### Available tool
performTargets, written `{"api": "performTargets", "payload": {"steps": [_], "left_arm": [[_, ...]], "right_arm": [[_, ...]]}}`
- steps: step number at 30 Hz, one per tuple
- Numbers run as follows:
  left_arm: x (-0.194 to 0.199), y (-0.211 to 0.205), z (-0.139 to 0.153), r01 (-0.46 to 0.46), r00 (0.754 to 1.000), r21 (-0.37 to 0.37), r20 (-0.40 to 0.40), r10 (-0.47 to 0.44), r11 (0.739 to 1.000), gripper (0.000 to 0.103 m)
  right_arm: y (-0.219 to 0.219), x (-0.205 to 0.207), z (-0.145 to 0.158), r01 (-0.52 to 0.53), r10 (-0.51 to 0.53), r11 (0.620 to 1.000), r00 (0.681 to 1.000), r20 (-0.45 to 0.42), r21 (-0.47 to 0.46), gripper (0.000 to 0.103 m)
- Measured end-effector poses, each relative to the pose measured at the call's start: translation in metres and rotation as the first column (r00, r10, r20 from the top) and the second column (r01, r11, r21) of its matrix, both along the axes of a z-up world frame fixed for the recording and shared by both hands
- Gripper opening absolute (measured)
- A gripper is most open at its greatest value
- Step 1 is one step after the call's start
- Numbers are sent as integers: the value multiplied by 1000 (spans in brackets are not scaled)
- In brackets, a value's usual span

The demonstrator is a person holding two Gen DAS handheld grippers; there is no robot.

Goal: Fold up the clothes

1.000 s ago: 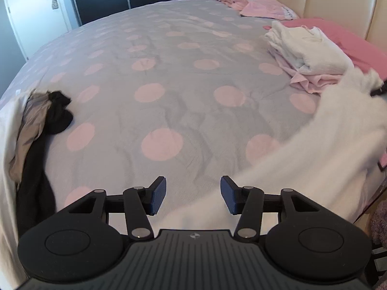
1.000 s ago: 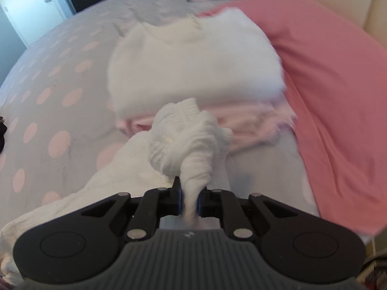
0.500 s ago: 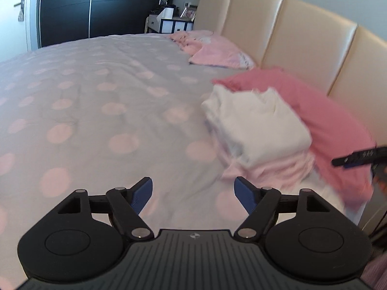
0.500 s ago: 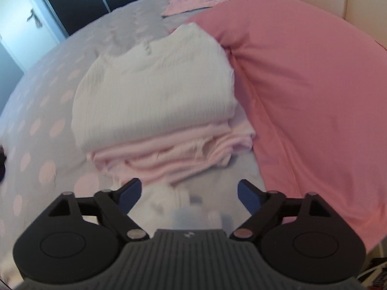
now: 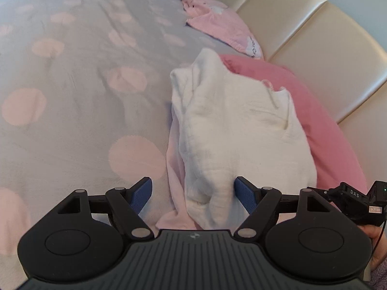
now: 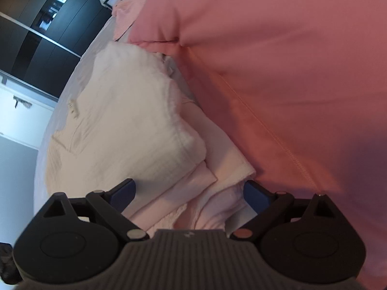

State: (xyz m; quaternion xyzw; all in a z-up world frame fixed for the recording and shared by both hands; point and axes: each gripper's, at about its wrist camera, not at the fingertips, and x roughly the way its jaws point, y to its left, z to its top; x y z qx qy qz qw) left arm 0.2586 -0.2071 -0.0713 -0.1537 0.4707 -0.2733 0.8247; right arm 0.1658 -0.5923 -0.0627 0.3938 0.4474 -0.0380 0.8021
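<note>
White folded garment [image 5: 241, 130] tops pale pink clothes [image 6: 217, 181] beside pink pillow [image 5: 314, 111]; pile's base hidden. Left gripper [image 5: 193, 193] and right gripper [image 6: 189, 191] spread wide at pile's near edge.

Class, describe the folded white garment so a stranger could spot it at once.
Start at the cream padded headboard and drop to the deep pink pillow. Against it sits a small stack; the white garment is the top layer, textured and thick, unlike the pale pink garment beneath.
</note>
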Motion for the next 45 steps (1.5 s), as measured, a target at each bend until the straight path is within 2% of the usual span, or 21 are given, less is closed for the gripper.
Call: {"api": "performTargets", "payload": {"steps": [5, 9, 11, 15, 19, 26, 30, 34, 37, 40, 41, 42, 45], "left_arm": [[11, -4, -25, 0, 999, -97, -54, -5, 995, 75], [11, -9, -38, 1, 997, -179, -78, -15, 984, 58], [10, -15, -40, -1, 998, -178, -54, -9, 984, 57], [12, -20, -42, -6, 1000, -185, -25, 1, 983, 52], [28, -32, -36, 24, 1000, -166, 5, -24, 986, 48], [74, -57, -29, 25, 998, -137, 55, -18, 990, 46], [84, -68, -28, 49, 998, -106, 55, -44, 993, 46], [83, -64, -29, 53, 998, -106, 49, -48, 993, 48], [76, -59, -23, 57, 997, -84, 59, -52, 995, 51], [68, -51, -9, 62, 996, -31, 73, -59, 998, 52], [64, -48, -3, 62, 995, -16, 77, -60, 998, 52], [58, -43, 4, 63, 995, -2, 83, -63, 998, 52], [36, -29, 26, 70, 990, 69, 118, -78, 995, 52]], "right_arm": [[8, 15, -7, -27, 27, 1000, 999, 35, -6, 96], [18, 26, -11, -44, 43, 999, 997, 61, 10, 72], [19, 29, -13, -43, 40, 999, 995, 87, 27, 61], [24, 41, -16, -36, 33, 999, 993, 115, 22, 57], [21, 55, -16, -26, 25, 1000, 987, 156, 3, 55], [15, 96, -17, 20, -19, 1000, 976, 216, -2, 52], [9, 115, -17, 37, -33, 999, 974, 222, -16, 52], [7, 114, -14, 33, -28, 999, 979, 201, -25, 56], [10, 105, -7, 40, -33, 998, 985, 170, -39, 64], [12, 92, 5, 28, -15, 993, 994, 109, -112, 60], [14, 87, 8, 22, -10, 991, 996, 88, -133, 52], [16, 84, 12, 19, -8, 989, 997, 73, -148, 50], [17, 72, 22, 32, -32, 978, 999, 1, -209, 50]]}}
